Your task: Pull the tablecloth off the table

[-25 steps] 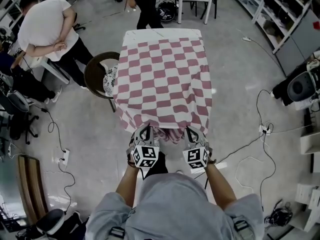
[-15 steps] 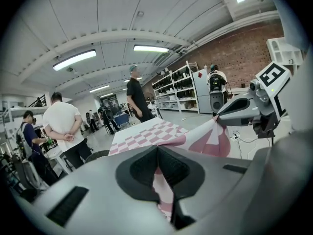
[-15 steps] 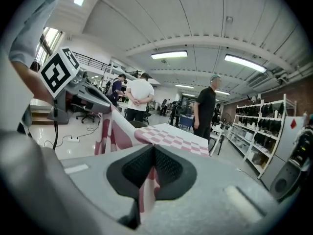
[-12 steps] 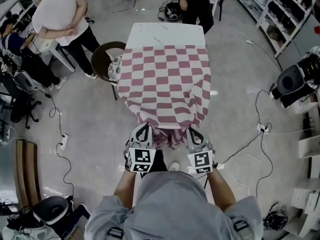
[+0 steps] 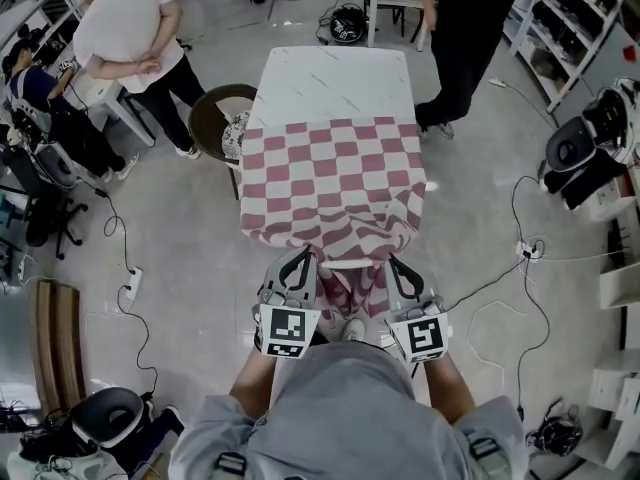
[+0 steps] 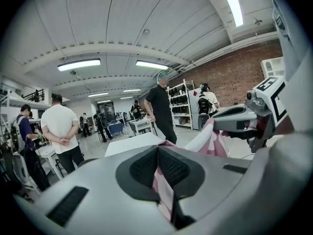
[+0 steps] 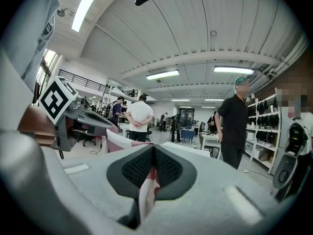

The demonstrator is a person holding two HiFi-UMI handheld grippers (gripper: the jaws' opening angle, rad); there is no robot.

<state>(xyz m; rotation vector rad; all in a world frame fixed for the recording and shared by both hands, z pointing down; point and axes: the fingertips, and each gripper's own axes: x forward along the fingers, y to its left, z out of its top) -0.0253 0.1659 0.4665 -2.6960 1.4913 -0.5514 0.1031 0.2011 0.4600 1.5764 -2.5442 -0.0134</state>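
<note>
Tablecloth (image 5: 330, 178) pink-white checked; table (image 5: 330, 73) white; floor (image 5: 180, 268) grey.

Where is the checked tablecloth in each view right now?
Head view: tablecloth centre, draped over the table's near half.
Left gripper view: tablecloth bottom centre, pinched in the jaws, trailing right.
Right gripper view: tablecloth bottom centre, pinched in the jaws.
Shared landmark: person in white shirt.

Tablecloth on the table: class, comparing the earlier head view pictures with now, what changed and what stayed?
The pink-and-white checked tablecloth has slid toward the person, baring more of the white tabletop at the far end. The left tool and right tool stayed shut on its near edge; nothing was let go.
</note>
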